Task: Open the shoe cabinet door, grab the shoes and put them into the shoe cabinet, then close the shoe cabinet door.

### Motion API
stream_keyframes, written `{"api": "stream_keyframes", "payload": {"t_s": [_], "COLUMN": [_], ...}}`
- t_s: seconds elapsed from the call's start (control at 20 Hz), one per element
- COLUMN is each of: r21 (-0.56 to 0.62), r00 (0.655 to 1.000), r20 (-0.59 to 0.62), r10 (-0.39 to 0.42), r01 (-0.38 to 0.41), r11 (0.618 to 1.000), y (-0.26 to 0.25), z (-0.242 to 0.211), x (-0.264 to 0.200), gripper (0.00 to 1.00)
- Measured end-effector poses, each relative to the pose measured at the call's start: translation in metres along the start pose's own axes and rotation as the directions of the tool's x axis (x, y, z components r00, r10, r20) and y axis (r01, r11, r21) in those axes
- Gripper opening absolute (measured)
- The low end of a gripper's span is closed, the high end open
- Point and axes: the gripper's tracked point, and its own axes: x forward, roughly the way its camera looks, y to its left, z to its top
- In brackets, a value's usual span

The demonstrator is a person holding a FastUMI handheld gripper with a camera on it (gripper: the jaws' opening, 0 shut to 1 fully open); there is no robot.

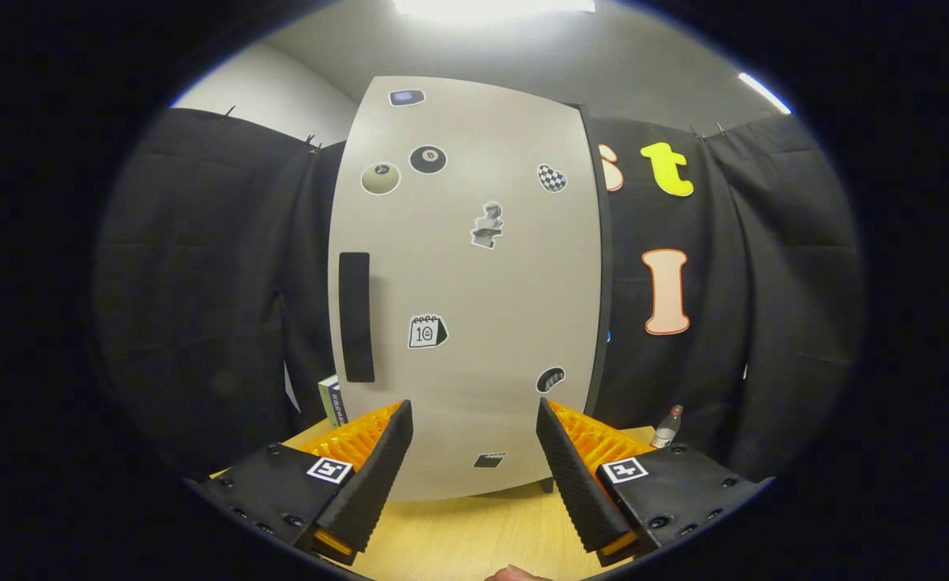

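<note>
Gripper view faces the tall pale-grey shoe cabinet door [466, 282], shut, dotted with stickers, its black vertical handle [355, 316] at the left. It stands at the far side of the light wooden table [458, 541]. The gripper [474, 420] gapes wide, holding nothing. A small clear bottle [666, 428] stands far right.

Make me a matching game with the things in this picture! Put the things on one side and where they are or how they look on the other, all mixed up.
Things:
1. cabinet door
2. dark handle
3. plastic bottle
4. gripper

Descriptions:
A. stands on the wooden table, right of the cabinet
B. fingers spread apart, holding nothing
C. closed, covered in stickers
D. tall strip by the door's left edge

Pairs: 1-C, 2-D, 3-A, 4-B
</note>
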Motion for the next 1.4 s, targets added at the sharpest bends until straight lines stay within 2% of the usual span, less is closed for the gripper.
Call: {"api": "stream_keyframes", "payload": {"t_s": [1.4], "r21": [0.024], "r00": [0.998], "r20": [0.02], "r10": [-0.058], "r01": [0.057], "r11": [0.998], "y": [-0.006], "z": [0.012], "x": [0.0], "gripper": [0.96]}}
